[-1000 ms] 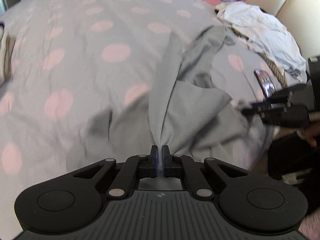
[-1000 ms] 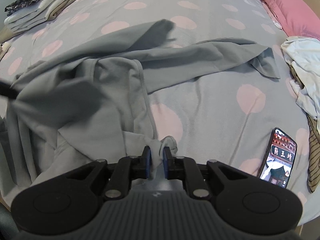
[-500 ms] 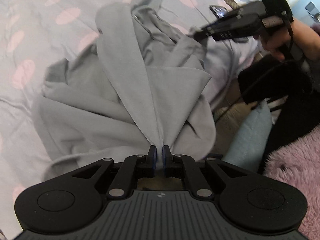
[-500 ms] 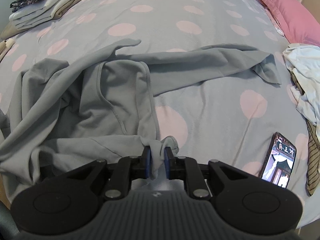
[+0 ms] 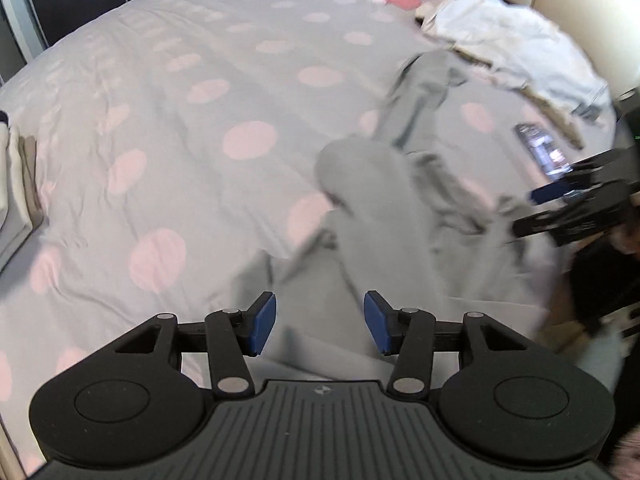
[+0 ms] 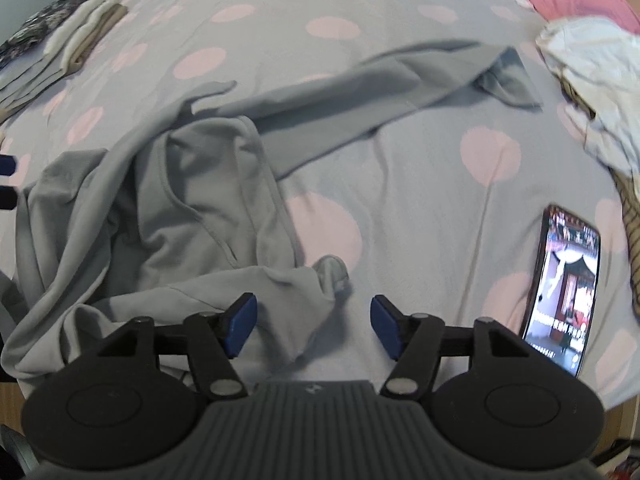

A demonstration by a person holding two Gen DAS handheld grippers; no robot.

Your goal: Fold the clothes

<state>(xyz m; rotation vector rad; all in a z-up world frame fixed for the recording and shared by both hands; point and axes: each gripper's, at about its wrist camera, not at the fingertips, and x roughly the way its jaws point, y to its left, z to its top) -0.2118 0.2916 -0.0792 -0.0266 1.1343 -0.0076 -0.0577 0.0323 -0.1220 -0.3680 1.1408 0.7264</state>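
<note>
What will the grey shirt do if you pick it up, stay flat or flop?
Probably flop: the grey shirt already lies in soft folds on the bed. It looks thin, so likely light. Its long sleeve would probably dangle.

I see soft matt cloth in the grey garment, the dotted bedsheet likewise; the phone looks glossy.

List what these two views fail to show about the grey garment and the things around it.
- Grey garment: its near part sits behind the right tongs in the right wrist view; motion blur smears it in the left wrist view.
- Phone: screen text too small to read.
- Folded stack: cut by the left edge, count unclear.
- White pile: cut by the right edge, blurred.
</note>
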